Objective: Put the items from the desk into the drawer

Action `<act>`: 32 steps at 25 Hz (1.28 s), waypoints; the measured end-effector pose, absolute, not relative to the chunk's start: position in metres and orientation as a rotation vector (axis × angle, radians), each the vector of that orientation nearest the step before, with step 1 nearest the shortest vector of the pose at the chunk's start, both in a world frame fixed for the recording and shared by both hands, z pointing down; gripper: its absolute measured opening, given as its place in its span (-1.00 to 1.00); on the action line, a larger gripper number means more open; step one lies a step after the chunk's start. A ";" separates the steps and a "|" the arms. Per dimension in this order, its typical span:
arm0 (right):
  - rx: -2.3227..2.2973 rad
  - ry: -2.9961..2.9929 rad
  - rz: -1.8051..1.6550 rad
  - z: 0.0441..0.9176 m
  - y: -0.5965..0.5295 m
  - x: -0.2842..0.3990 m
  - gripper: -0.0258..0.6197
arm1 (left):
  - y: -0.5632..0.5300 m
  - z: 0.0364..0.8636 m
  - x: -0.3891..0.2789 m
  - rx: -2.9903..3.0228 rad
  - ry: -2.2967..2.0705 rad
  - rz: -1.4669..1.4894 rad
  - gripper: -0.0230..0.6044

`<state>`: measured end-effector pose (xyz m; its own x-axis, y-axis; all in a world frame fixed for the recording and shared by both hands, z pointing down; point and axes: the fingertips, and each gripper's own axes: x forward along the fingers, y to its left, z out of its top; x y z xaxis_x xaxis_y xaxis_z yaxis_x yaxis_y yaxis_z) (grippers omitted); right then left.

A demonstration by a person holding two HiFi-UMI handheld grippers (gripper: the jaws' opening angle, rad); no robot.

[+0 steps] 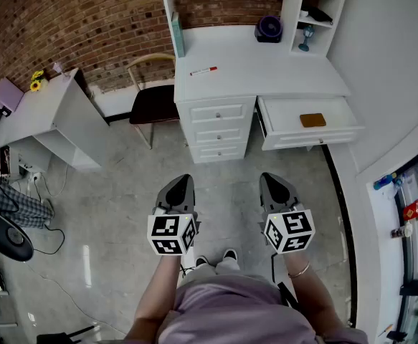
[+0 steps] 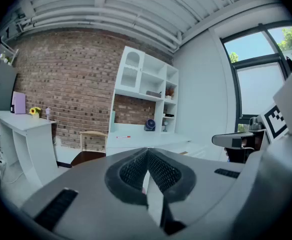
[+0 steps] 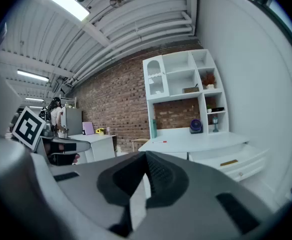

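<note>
White desk (image 1: 266,67): seen from above in the head view, it stands against a red brick wall (image 1: 87,20) and carries a white shelf unit (image 1: 316,6) along its back.
Open drawer (image 1: 284,117): pulled out on the desk's right side, beside a stack of closed drawers (image 1: 216,129).
Tan item (image 1: 312,120): flat and rectangular, lying inside the open drawer.
Pen (image 1: 203,71): red and white, lying on the desktop towards its left, well apart from the open drawer.
Teal bottle (image 1: 177,34): upright at the desktop's back left corner.
Purple round object (image 1: 269,29): at the back of the desktop, just beside the shelf unit's right column; it looks like a small fan.
Left gripper (image 1: 181,185): clenched, ribbed pads pressed together with nothing between them, held over the grey floor, well short of the desk.
Right gripper (image 1: 273,183): also closed and empty, beside the left one and pointing towards the desk.
Chair (image 1: 151,102): dark seat and pale frame, just left of the closed drawers.
Side table (image 1: 51,110): white, further left, with a purple box (image 1: 6,94) and yellow flowers (image 1: 36,83) at its far end.
</note>
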<state>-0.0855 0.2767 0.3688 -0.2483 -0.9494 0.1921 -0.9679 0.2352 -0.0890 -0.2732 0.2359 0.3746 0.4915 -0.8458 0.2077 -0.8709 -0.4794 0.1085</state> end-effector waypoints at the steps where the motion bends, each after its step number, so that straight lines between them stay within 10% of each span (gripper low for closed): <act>1: 1.860 -2.394 0.285 0.369 0.277 -0.084 -0.92 | 0.236 0.374 -0.271 2.538 -1.480 0.184 -0.93; 32: 1.811 -2.466 0.405 0.393 0.219 -0.077 -0.91 | 0.168 0.384 -0.268 2.526 -1.498 0.182 -0.57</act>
<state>-0.0771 0.2191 0.3934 -0.3107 -0.9296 0.1981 -0.9442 0.2778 -0.1770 -0.2683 0.1678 0.3840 0.4789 -0.8534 0.2061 -0.8779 -0.4667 0.1075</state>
